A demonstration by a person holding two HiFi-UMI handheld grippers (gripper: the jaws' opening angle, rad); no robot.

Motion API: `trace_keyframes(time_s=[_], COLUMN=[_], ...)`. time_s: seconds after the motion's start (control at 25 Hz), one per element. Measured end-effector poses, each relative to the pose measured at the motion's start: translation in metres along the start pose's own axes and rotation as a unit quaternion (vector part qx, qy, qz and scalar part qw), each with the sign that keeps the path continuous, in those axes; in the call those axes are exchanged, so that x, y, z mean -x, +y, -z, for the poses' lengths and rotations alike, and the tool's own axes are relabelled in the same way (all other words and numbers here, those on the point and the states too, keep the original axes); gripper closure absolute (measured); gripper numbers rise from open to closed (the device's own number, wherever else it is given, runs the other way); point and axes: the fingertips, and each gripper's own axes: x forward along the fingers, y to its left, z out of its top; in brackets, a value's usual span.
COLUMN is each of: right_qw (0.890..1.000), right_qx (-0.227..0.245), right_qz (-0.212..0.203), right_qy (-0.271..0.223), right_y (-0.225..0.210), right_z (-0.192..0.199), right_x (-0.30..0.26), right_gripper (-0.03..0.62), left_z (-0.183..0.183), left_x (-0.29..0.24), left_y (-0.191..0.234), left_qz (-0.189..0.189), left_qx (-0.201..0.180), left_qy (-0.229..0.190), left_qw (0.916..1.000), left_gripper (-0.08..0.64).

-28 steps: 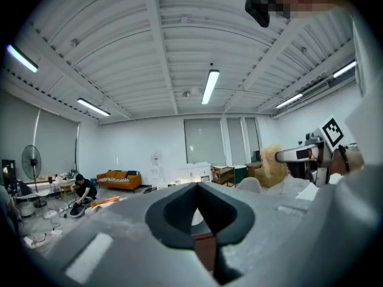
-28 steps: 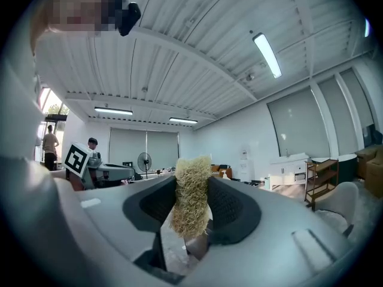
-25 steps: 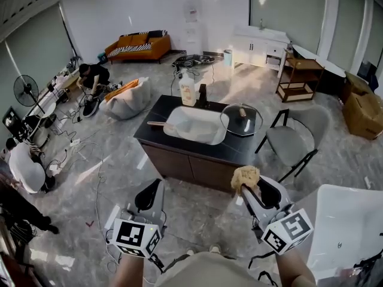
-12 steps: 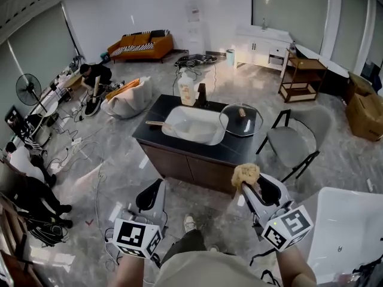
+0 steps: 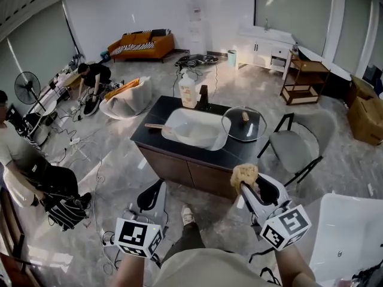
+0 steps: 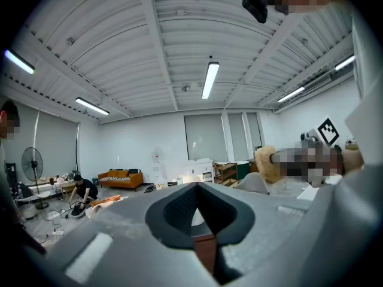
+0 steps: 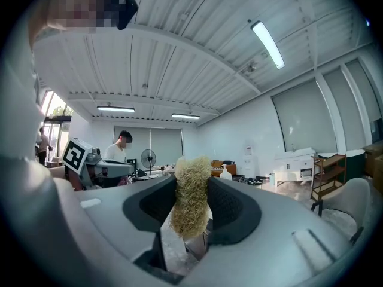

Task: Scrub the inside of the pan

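A dark counter (image 5: 242,152) stands ahead on the floor, with a white basin (image 5: 194,128) set in it. A wooden handle (image 5: 154,125) pokes out at the basin's left edge; what it belongs to is hidden. A glass lid (image 5: 243,123) lies on the counter right of the basin. My right gripper (image 5: 246,183) (image 7: 191,207) is shut on a tan fibrous scrubber (image 5: 245,173) (image 7: 191,187), held up well short of the counter. My left gripper (image 5: 151,196) (image 6: 197,213) is shut with nothing in it, at the same height.
A soap bottle (image 5: 188,91) stands at the counter's back. A grey chair (image 5: 295,142) sits right of the counter, a white tub (image 5: 350,229) at bottom right. A person (image 5: 24,160) stands at the left among floor cables (image 5: 84,154). Another person (image 5: 93,76) crouches at the back.
Both grippers keep their pose and the scrubber stays gripped. The person at the left has come nearer and stood up into view. My foot has stepped toward the counter.
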Motion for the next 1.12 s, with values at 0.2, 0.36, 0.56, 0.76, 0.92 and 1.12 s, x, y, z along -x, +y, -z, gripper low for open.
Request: trace_keyframes(time_s=[0.2, 0.36, 0.56, 0.76, 0.92, 1.12], right_qw=[1.000, 1.000, 0.999, 0.998, 0.997, 0.996], right_qx=[0.000, -0.004, -0.011, -0.015, -0.019, -0.018], right_qz=[-0.006, -0.007, -0.005, 0.004, 0.017, 0.024], right_qy=[0.008, 0.019, 0.037, 0.054, 0.072, 0.088], right_y=[-0.006, -0.016, -0.029, -0.044, -0.059, -0.075], right_z=[0.005, 0.013, 0.023, 0.019, 0.021, 0.026], right_x=[-0.038, -0.073, -0.129, -0.188, -0.234, -0.299], right_gripper=[0.425, 0.425, 0.425, 0.425, 0.425, 0.425], left_z=[0.006, 0.014, 0.024, 0.025, 0.032, 0.044], left_x=[-0.022, -0.046, -0.085, -0.133, -0.170, -0.217], left_y=[0.029, 0.053, 0.093, 0.138, 0.173, 0.220], left_qz=[-0.003, -0.001, 0.007, 0.023, 0.038, 0.052], left_qx=[0.002, 0.003, 0.007, 0.009, 0.009, 0.006], left_qy=[0.005, 0.015, 0.026, 0.041, 0.054, 0.068], left_qw=[1.0000, 0.9999, 0.9996, 0.9988, 0.9978, 0.9964], left_gripper=[0.558, 0.558, 0.558, 0.558, 0.558, 0.558])
